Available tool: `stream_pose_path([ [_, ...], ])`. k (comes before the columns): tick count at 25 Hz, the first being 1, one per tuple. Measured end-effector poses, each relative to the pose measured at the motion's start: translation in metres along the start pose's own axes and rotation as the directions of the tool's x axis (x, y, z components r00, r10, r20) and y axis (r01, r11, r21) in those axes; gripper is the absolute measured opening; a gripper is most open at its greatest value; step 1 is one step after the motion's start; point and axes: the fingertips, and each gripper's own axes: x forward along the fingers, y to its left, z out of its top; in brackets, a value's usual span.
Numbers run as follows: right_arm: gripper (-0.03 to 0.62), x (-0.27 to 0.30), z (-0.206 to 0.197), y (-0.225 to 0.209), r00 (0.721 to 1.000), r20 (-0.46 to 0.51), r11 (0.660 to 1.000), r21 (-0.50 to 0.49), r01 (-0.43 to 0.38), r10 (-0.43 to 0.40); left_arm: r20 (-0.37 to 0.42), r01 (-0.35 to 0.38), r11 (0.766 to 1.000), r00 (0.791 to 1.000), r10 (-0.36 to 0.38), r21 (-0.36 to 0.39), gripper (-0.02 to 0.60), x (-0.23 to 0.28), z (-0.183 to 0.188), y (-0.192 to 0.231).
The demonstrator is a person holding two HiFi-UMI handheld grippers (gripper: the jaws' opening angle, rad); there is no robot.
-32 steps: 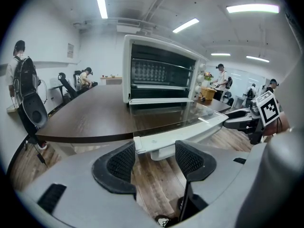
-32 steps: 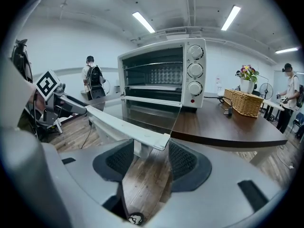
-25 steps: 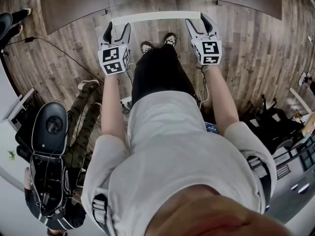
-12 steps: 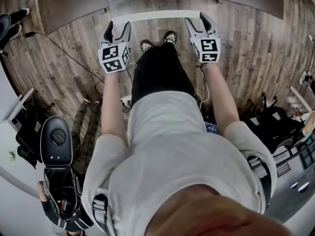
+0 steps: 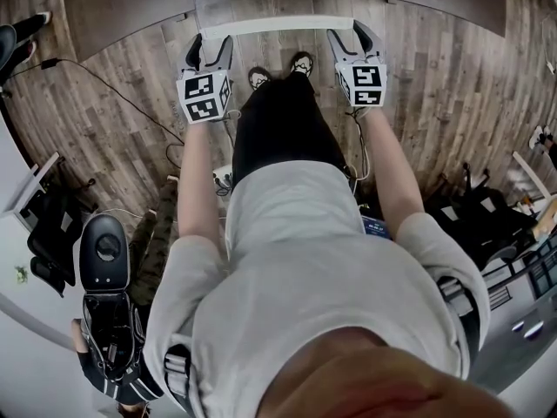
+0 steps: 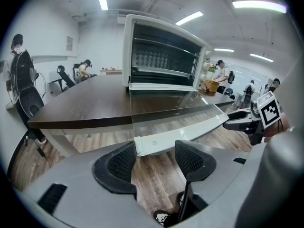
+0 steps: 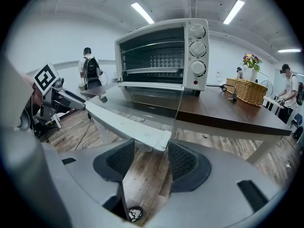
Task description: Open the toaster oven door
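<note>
The white toaster oven [image 6: 161, 56] [image 7: 161, 56] stands on a dark wooden table [image 6: 85, 103]. Its glass door [image 6: 175, 110] [image 7: 137, 113] lies folded down, roughly level, out over the table's edge. The door's white handle bar [image 5: 274, 25] runs between my two grippers. My left gripper [image 5: 209, 49] [image 6: 156, 158] is open, with the bar's left end between its pads. My right gripper [image 5: 352, 37] [image 7: 152, 160] is open too, astride the bar's right end. Whether the pads touch the bar I cannot tell.
A wicker basket [image 7: 247, 93] with flowers sits on the table right of the oven. A person with a backpack [image 5: 109, 320] stands at lower left, near a floor cable [image 5: 113, 94]. Other people stand in the background. Wooden floor lies below the door.
Both grippers and the white handle bar have shifted slightly away from me, upward in the head view. The person with the backpack at lower left has moved.
</note>
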Motion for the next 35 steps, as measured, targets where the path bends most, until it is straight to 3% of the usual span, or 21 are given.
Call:
stream_pose_path([
  [8,0.215,-0.004,-0.003,-0.001,1.000,-0.004,1.000,0.007,0.001,-0.001,0.006,-0.007,1.000,1.000,0.007,-0.011,0.270,-0.004,-0.002,-0.001],
  [13,0.210,-0.022,-0.016,0.012,0.999,-0.043,1.000,0.015,0.010,-0.009,-0.016,0.001,0.997,1.000,-0.002,-0.074,0.262,-0.018,-0.013,0.003],
  [18,0.199,-0.049,-0.025,0.036,0.998,-0.068,0.999,0.032,0.005,-0.003,-0.056,0.027,1.000,0.998,-0.027,-0.011,0.258,-0.043,-0.035,-0.004],
  [25,0.176,-0.087,-0.023,0.069,0.997,-0.073,0.997,0.070,0.030,-0.025,-0.063,0.104,0.995,0.993,-0.103,0.007,0.243,-0.079,-0.048,-0.028],
  [31,0.156,-0.108,0.001,0.090,0.998,-0.045,0.997,0.051,0.053,-0.051,-0.034,0.174,0.984,0.984,-0.174,0.021,0.208,-0.096,-0.038,-0.057],
  [35,0.133,-0.119,0.024,0.092,0.997,-0.013,0.995,0.047,0.083,-0.082,0.015,0.217,0.976,0.976,-0.218,0.034,0.146,-0.103,-0.014,-0.083],
])
